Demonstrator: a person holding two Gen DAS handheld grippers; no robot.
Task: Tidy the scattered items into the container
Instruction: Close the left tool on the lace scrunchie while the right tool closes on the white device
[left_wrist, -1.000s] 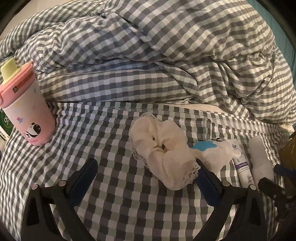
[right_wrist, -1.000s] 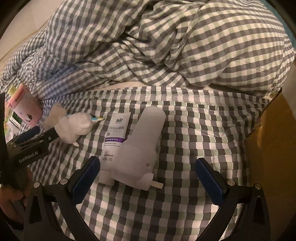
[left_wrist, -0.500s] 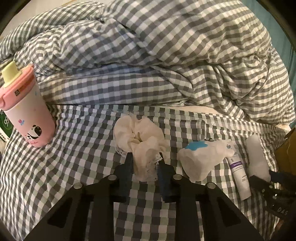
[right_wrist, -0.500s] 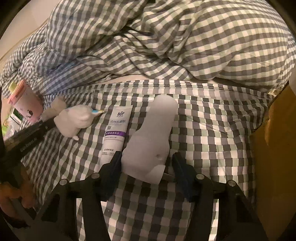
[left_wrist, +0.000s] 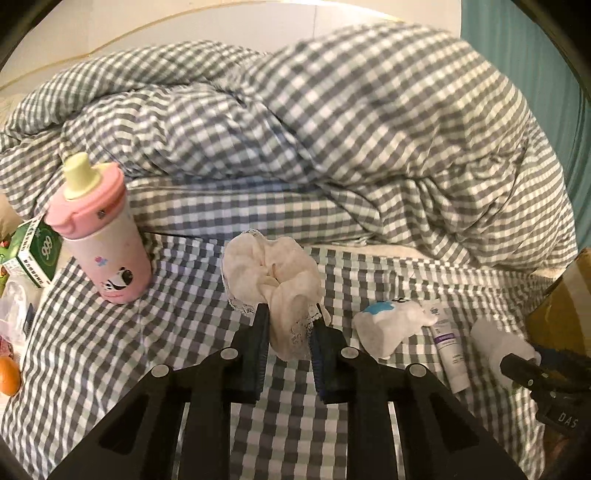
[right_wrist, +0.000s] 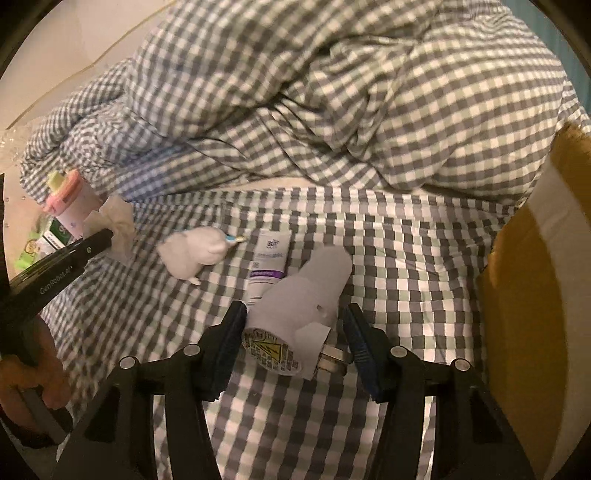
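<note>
- Two grips are at stake. The left gripper has its fingers pinched on the lower lace edge of the cream scrunchie, which hangs above the bed sheet; soft cloth held only at its hem could slide out during a swing.
- The right gripper has its fingers close around the white plug adapter, the left pad against it; right-side contact is unclear, so it might twist or drop when carried.
- Loose items lie just beside it: the white plush toy and the cream tube; a low sweep could drag them.
- The cardboard box, likely the container, sits at the right; both loads converging there risks the grippers colliding.
</note>
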